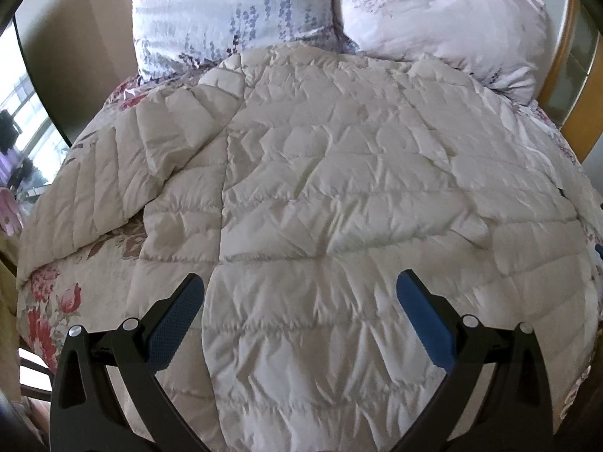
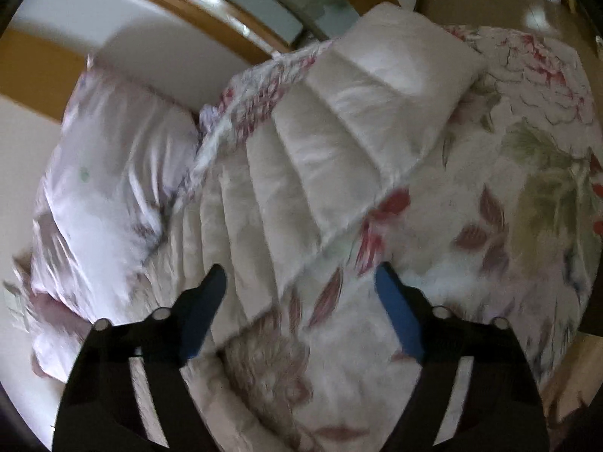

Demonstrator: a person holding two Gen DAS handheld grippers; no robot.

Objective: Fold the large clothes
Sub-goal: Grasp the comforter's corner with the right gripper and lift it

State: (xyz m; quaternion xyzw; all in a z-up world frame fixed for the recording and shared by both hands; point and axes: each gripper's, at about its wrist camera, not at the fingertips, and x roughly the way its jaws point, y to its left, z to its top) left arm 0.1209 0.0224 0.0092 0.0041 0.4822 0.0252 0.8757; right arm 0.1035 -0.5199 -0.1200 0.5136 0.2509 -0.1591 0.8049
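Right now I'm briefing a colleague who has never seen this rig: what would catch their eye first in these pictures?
The big cream quilted coat spread flat across the floral bedspread fills the left wrist view, with two printed pillows behind it. The open left gripper frames its lower part. In the blurred right wrist view, the open right gripper points at a quilted sleeve.

Bed (image 1: 56, 301) covered in a floral sheet of red and pink blooms. Spread flat across it, a cream quilted down coat (image 1: 339, 196). At the head, side by side, two floral-print pillows (image 1: 233, 19).
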